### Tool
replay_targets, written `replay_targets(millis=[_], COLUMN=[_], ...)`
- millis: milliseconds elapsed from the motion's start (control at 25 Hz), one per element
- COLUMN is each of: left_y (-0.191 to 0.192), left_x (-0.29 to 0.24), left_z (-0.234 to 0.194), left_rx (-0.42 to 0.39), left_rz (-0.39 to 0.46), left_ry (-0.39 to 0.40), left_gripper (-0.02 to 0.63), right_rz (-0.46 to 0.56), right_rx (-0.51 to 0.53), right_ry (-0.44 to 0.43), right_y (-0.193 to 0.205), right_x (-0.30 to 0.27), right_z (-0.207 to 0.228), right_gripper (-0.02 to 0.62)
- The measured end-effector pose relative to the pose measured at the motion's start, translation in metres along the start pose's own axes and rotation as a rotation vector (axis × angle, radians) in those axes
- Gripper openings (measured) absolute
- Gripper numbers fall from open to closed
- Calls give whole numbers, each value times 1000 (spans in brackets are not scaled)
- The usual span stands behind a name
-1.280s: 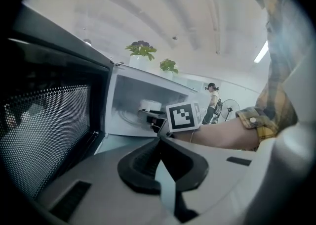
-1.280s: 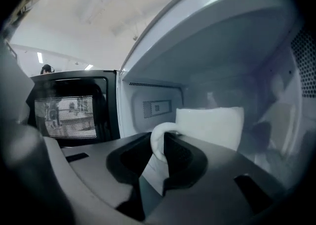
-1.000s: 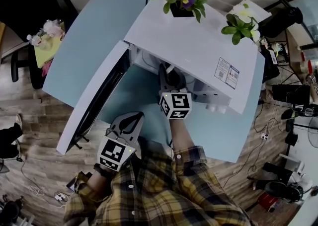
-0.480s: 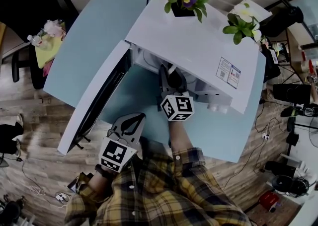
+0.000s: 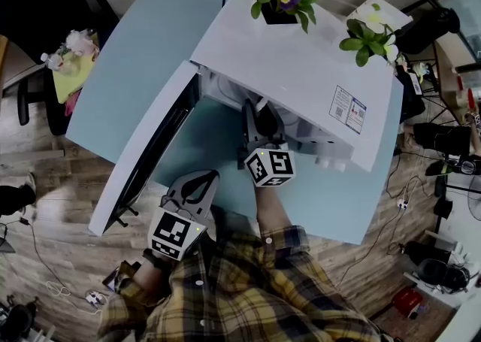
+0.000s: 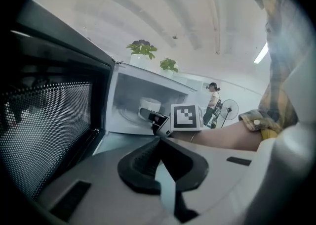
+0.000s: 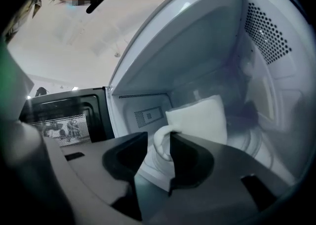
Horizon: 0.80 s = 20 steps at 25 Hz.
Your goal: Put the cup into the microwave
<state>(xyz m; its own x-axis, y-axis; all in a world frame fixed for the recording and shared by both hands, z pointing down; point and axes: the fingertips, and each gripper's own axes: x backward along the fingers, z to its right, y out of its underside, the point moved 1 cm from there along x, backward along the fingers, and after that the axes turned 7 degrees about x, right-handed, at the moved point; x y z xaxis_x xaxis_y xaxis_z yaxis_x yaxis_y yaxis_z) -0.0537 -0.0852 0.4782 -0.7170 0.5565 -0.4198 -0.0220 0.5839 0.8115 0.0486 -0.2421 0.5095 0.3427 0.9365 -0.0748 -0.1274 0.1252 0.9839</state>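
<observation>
wood plank floor (image 5: 46, 171), pale blue table (image 5: 143, 51), standing fan (image 6: 228, 110)

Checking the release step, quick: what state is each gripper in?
Left gripper: closed, empty.
Right gripper: open, its jaws have just been opening; cup handle between them, not gripped.

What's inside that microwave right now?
A white cup, its handle between the jaws of the right hand-held gripper, which have just been opening. The gripper hides the cup's base.
</observation>
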Motion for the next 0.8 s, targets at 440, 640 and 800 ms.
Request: replay_targets(millis=[440, 640, 800], left_y=[-7, -12, -22], left_x=[3, 4, 5], left_z=[-11, -12, -10], left_rx=[-7, -14, -26], left_rz=[17, 33, 54], left_ry=[-20, -24, -21], left_gripper=[-9, -9, -9], right_rz=[-19, -42, -62], right_rx=[1, 13, 33], right_ry=[-2, -12, -26], right_y=[-2, -5, -10], right_x=[10, 18, 26], right_z=[2, 2, 2], right_gripper=[135, 135, 135])
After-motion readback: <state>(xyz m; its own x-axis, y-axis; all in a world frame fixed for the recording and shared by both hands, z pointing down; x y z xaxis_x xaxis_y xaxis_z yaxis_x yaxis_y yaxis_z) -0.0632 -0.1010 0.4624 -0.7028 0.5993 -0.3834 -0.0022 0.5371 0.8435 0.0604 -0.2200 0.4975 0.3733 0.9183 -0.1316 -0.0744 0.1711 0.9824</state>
